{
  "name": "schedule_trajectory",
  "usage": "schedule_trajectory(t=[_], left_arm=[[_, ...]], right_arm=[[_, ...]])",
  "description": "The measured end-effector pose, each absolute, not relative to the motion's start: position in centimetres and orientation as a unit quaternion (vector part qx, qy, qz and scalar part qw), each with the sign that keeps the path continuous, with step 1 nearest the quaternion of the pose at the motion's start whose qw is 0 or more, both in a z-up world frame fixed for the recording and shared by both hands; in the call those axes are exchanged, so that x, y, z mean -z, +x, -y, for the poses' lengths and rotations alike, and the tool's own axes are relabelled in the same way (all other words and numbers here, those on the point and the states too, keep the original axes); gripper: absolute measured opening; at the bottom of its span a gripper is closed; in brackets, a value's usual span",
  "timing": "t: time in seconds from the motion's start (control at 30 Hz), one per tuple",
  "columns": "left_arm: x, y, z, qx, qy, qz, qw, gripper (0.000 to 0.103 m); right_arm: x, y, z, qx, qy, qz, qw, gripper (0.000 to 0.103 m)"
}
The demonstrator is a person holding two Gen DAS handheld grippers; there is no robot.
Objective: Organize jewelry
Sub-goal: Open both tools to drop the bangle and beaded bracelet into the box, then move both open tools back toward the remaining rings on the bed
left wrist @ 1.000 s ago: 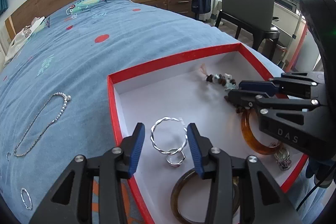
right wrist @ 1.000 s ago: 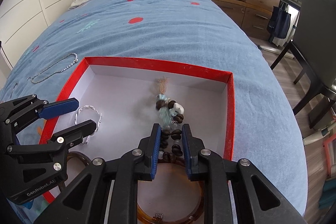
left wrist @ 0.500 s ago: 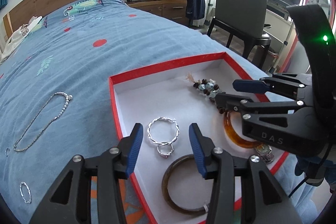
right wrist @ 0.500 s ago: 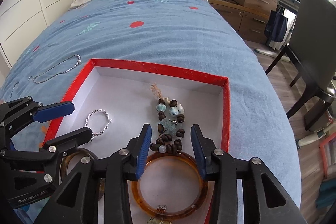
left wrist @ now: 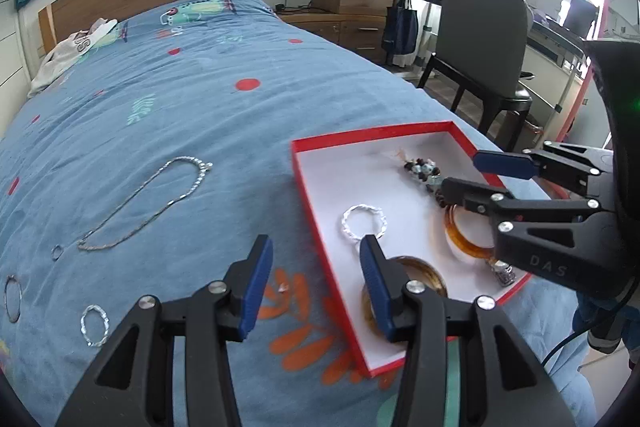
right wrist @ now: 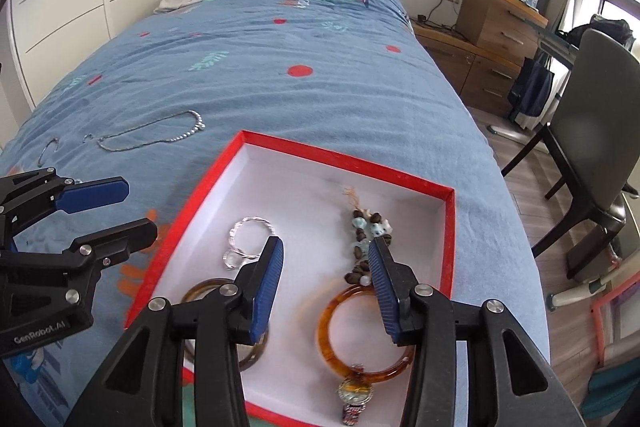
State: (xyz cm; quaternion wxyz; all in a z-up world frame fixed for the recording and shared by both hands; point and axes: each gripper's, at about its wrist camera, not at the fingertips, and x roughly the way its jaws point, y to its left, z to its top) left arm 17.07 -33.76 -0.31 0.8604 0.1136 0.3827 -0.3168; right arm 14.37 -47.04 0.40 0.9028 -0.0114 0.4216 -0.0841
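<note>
Four pieces are still lying loose on the bed, left of the red box [left wrist: 320, 223]: thin ring [left wrist: 12, 297] nearest the left edge, twisted silver ring [left wrist: 95, 325] beside it, tiny ring [left wrist: 57, 251], then the long silver chain [left wrist: 144, 203] stretching toward mid-bed. Looks like they're waiting their turn for the box.

Left gripper [left wrist: 316, 287] is hovering over the bedspread at the box's left wall, fingers [left wrist: 256, 287] standing wide apart, gripping nothing. It's pointing out toward the loose pieces, so I'd guess it's going for one of those next.

Box is sitting near the bed's right edge, already holding a twisted silver bangle [right wrist: 250, 229] with a small ring [right wrist: 231, 259] touching it, dark bangle [right wrist: 208, 291], amber bangle [right wrist: 360, 335], watch [right wrist: 354, 393] against the near wall, and the beaded bracelet [right wrist: 366, 243] laid out straight down the right half. Pieces are lying mostly apart, probably to avoid tangling.

Right gripper [right wrist: 326, 287] is hanging over the box interior, jaws opening, nothing between them; bead strand is sitting just beyond the right finger, not pinched.

Roughly past halfway, judging by the count.
</note>
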Motion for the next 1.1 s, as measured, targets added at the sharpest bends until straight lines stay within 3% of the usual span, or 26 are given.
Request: schedule_trajectory(t=[0.53, 1.1], left_arm=[[-0.5, 16.6, 26.7, 0.273, 0.089, -0.392, 0.874, 0.044], [0.9, 17.2, 5.5, 0.106, 0.031, -0.416, 0.903, 0.044]], right_arm=[[-2.6, 13.6, 42.3, 0.055, -0.019, -0.416, 0.907, 0.044], [-2.4, 16.4, 32.3, -0.057, 0.01, -0.413, 0.909, 0.044]])
